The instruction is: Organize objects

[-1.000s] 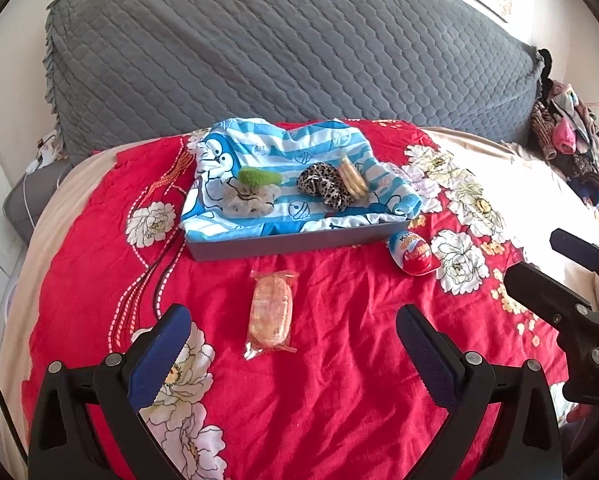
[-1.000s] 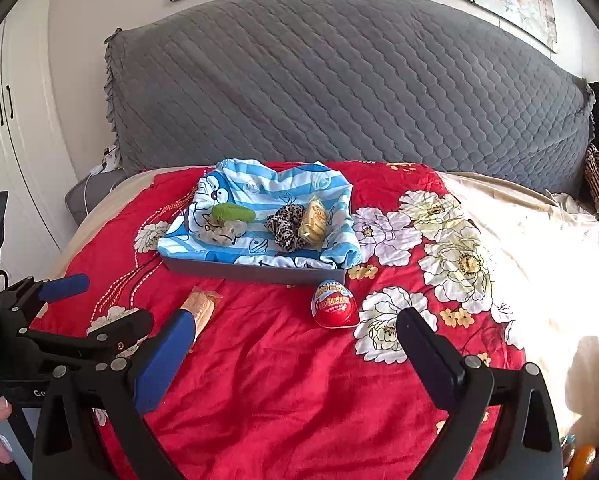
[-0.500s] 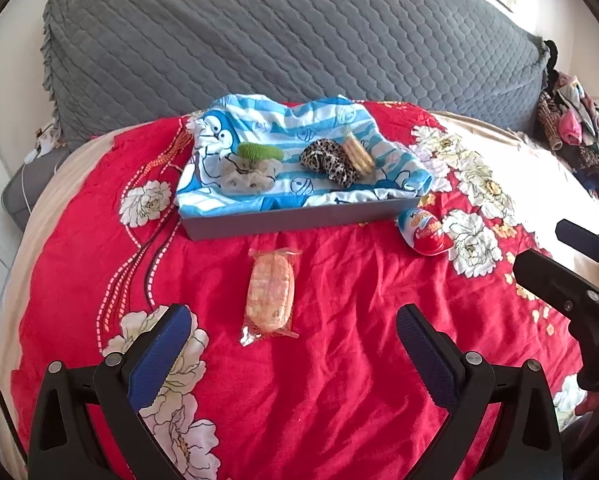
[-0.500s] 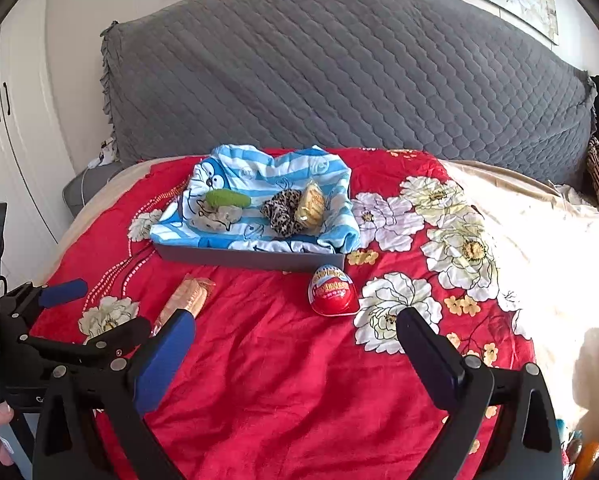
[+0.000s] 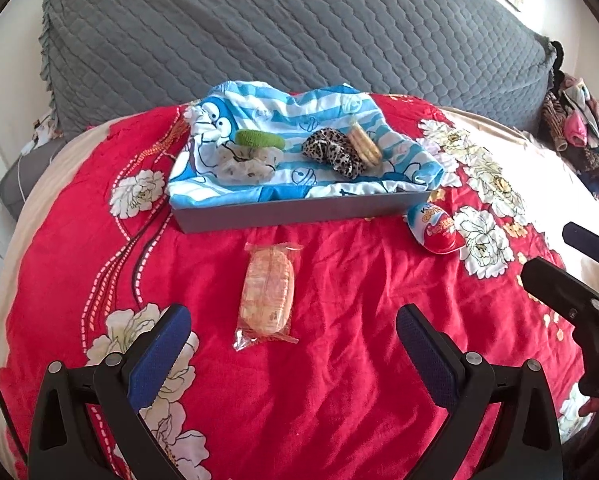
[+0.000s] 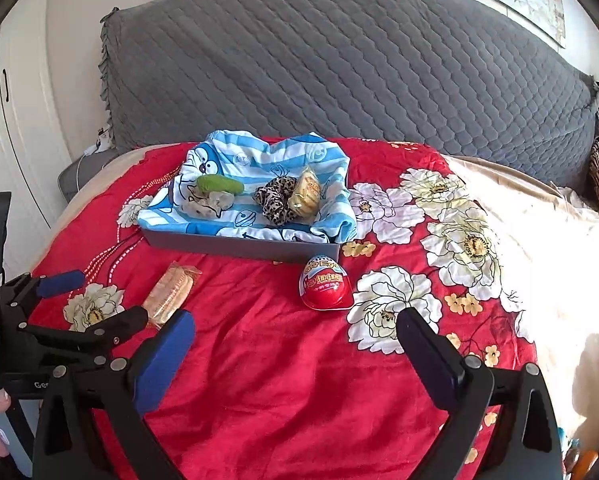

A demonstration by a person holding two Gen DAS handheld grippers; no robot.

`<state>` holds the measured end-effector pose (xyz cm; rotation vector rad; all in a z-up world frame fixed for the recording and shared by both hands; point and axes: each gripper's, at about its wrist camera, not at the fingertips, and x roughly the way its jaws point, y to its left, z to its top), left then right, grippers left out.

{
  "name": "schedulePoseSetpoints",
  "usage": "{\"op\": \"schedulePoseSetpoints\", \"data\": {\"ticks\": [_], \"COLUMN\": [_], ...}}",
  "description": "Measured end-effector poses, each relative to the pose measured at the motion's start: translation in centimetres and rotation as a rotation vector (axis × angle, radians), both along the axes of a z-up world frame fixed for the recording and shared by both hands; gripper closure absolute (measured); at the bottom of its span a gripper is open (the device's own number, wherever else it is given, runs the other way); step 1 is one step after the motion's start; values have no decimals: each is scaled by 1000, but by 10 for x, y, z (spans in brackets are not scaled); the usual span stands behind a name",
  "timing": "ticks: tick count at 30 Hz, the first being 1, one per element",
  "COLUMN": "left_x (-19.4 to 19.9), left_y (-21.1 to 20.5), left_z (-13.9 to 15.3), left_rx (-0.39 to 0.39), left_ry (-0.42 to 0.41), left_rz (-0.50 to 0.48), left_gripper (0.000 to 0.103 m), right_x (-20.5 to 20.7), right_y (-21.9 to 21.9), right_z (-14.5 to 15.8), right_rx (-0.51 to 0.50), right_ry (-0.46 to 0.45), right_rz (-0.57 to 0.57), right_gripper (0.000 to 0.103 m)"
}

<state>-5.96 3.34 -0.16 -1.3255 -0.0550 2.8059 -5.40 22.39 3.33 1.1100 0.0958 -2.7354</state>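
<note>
Approach step, I judge: both grippers' jaws gape empty. The clear-wrapped orange biscuit packet lies on the red floral bedspread just ahead, centred between the left gripper jaws; next, descend and close. The red foil egg waits ahead of the right gripper.

Red floral bedspread (blue-striped cloth)

A grey quilted headboard stood far ahead of the tongs, white wardrobe doors left, clothes pile right.
</note>
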Motion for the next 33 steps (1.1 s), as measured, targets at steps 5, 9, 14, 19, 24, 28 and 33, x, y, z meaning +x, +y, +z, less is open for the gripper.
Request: {"op": "schedulePoseSetpoints", "data": {"ticks": [5, 9, 14, 19, 24, 28, 33], "left_x": [-5, -9, -14, -16, -18, -22, -26], "left_y": [-1, -3, -2, 0, 1, -1, -5], "left_z": [-6, -10, -16, -20, -22, -25, -29], "left_rx": [-9, -8, -8, -25, -22, -13, -8], "left_ry": [-9, -15, -27, -24, -27, -29, -34], "left_rz": [4, 12, 14, 13, 9, 17, 29], "left_gripper": [1, 1, 1, 1, 1, 1, 1], "right_x": [-6, -10, -17, -22, -25, -29, -33], "right_y": [2, 3, 3, 2, 0, -2, -3], "right_z": [-5, -7, -13, -18, -22, -25, -29], "right_rx": [-2, -6, -7, 0, 6, 14, 19], "right_ry": [-10, -11, -27, -32, -38, -42, -50], "right_rz": [-5, -9, -10, -5, 2, 4, 5], "right_gripper": [2, 2, 2, 2, 2, 2, 2]}}
